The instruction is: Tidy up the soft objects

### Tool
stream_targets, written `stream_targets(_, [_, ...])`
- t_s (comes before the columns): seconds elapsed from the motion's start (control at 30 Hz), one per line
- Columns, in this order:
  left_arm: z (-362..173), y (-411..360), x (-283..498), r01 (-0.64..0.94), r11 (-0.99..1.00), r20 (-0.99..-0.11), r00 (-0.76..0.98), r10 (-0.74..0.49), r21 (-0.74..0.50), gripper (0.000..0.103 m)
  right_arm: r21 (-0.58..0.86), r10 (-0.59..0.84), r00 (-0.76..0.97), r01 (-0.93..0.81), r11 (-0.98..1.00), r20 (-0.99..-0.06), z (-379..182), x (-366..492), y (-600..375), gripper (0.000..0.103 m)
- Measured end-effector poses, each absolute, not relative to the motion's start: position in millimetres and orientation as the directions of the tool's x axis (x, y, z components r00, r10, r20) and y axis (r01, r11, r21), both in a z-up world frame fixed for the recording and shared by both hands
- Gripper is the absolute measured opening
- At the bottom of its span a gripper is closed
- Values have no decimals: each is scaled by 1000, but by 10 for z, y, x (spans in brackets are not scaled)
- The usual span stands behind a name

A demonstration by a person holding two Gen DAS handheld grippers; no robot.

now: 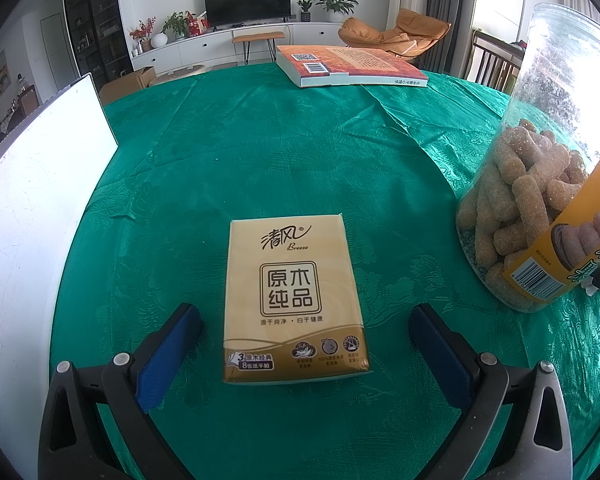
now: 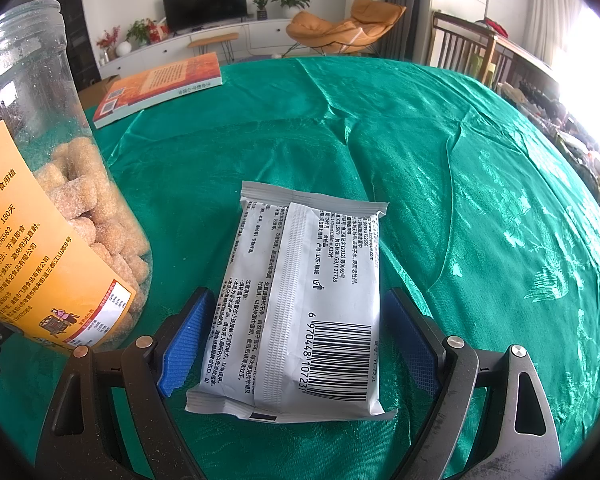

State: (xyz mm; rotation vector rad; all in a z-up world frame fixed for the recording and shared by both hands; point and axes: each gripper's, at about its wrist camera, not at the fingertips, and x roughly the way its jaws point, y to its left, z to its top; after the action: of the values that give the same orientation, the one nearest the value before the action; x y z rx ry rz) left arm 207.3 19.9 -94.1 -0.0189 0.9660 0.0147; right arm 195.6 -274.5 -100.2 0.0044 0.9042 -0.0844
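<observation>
Left wrist view: the left gripper (image 1: 305, 344) is spread wide, grasping nothing — its blue pads flank the near end of the tissue pack (image 1: 294, 300) with clear gaps either side.
Tissue pack: flat on the green tablecloth (image 1: 260, 160), left of the snack jar (image 1: 540, 184); likely light, squashy, slick film — best taken across its long sides, gently.
Right wrist view: the right gripper (image 2: 298, 340) is also released, pads just beside the white wipes packet (image 2: 304, 300).
Wipes packet: lies seam-up near the jar's right; probably limp and slippery — pinch mid-body, not the crimped ends.
</observation>
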Motion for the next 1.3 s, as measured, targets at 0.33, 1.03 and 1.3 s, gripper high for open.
stream_targets(0.33, [-941,199,2072,-21,1000,-823,569,4,-10,103,-32,-72,615,75,997,-785,-1001,1958,-2744,88])
stream_targets(1.03, [-941,197,2073,-21,1000,-823,568,4,-9,103,-32,-72,615,75,997,-785,-1001,1958,-2743,88])
stream_targets(1.3, [-940,196,2073,-21,1000,-823,568,4,-9,103,-32,-71,615,75,997,-785,-1001,1958,-2744,88])
